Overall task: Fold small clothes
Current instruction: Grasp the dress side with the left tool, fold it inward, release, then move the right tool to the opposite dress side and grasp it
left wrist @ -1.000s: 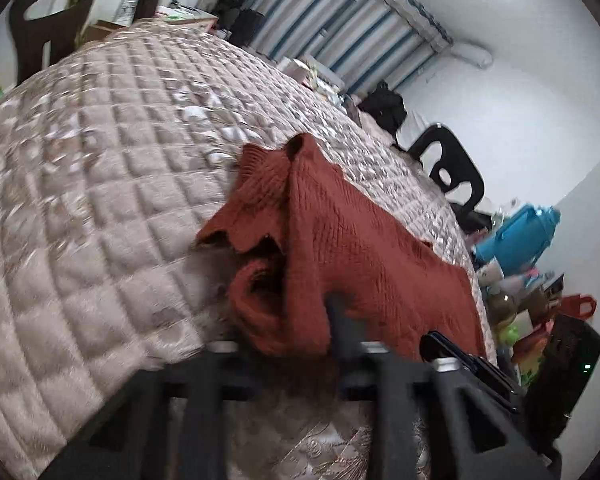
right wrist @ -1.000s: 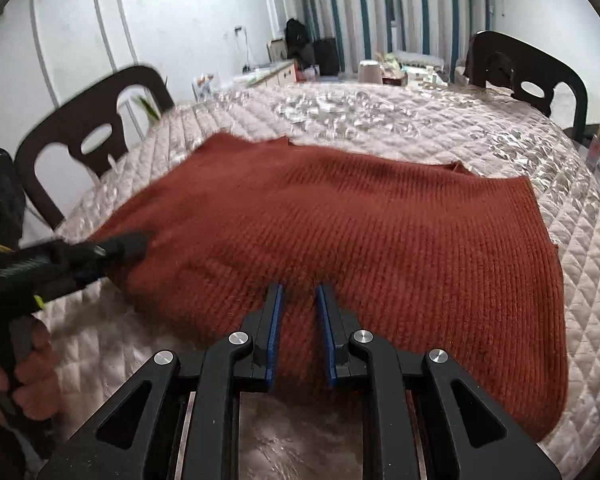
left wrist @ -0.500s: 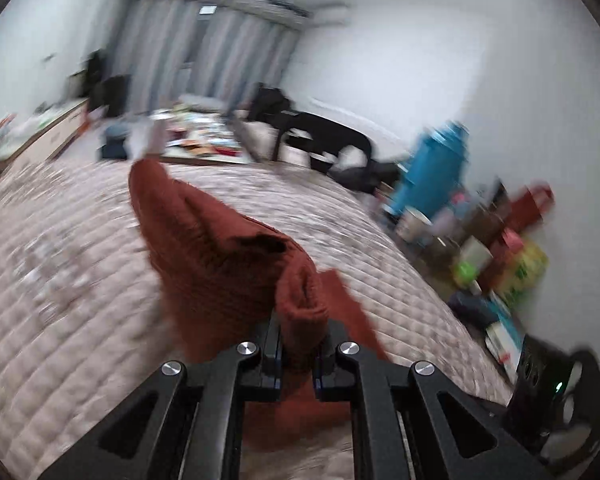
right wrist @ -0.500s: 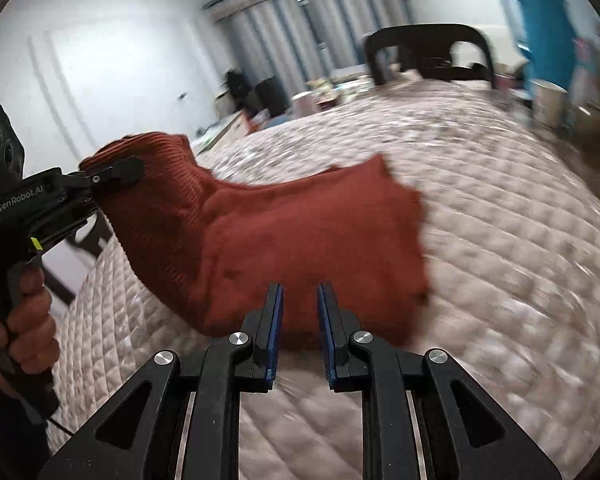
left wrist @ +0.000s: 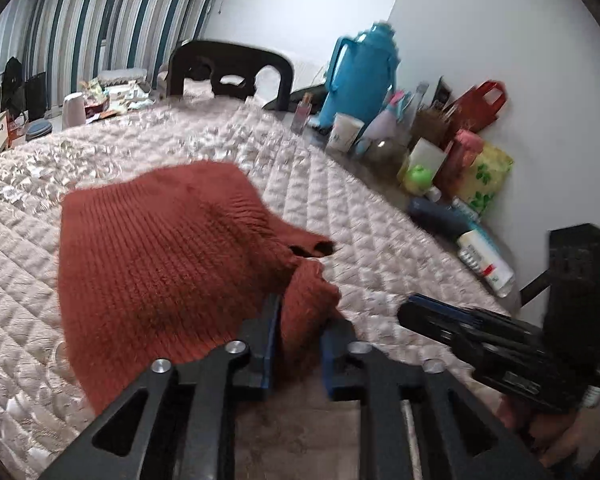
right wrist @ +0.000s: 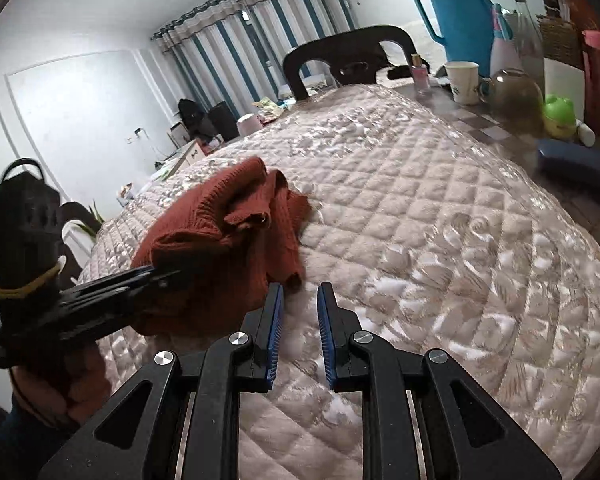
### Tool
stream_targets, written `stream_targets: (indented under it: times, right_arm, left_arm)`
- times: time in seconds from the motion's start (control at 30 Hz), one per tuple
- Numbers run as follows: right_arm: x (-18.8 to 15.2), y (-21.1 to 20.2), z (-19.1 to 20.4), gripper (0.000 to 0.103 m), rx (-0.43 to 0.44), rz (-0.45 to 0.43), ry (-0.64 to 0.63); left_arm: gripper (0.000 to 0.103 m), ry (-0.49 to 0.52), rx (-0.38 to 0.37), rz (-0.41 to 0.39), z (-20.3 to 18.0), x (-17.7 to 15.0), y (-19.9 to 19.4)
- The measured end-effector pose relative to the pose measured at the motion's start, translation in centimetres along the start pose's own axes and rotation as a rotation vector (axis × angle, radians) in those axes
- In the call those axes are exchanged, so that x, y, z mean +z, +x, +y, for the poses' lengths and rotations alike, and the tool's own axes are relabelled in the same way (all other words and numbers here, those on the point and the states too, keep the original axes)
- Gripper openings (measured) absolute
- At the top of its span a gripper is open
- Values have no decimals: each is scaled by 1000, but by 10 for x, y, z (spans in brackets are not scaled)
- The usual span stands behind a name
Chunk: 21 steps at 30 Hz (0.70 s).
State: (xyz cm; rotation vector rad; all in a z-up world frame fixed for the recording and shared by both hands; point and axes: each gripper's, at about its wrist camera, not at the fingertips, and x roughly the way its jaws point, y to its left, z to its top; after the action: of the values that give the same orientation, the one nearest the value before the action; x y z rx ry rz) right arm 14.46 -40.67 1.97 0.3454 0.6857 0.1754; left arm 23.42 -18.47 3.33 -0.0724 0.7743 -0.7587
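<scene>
Left gripper (left wrist: 298,330) is clamped on a bunched fold of the rust-red ribbed knit sweater (left wrist: 160,256); right gripper (right wrist: 299,312) stands apart, holding nothing, just right of the garment (right wrist: 224,240); the sweater lies crumpled on the beige quilted tablecloth (right wrist: 440,240), stretching from the left claw toward the far-left; its layers underneath are hidden.

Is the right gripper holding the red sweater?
No, the right gripper is open with only quilt between its fingers; the red sweater lies beside it.
</scene>
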Motion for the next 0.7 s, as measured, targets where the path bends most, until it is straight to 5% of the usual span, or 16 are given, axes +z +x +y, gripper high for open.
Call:
stream_targets:
  times: [0.17, 0.37, 0.53, 0.7]
  right_arm:
    - [12, -3, 12, 18, 29, -43, -37]
    - [33, 7, 52, 18, 101, -81, -157]
    - [49, 43, 78, 18, 159, -48, -237]
    - [49, 95, 64, 13, 95, 68, -227]
  left_arm:
    - [50, -25, -29, -105, 5, -3, -40]
    - [50, -85, 221, -136, 40, 9, -42]
    - [50, -107, 289, -115, 55, 11, -26]
    - [50, -104, 317, -85, 60, 5, -9]
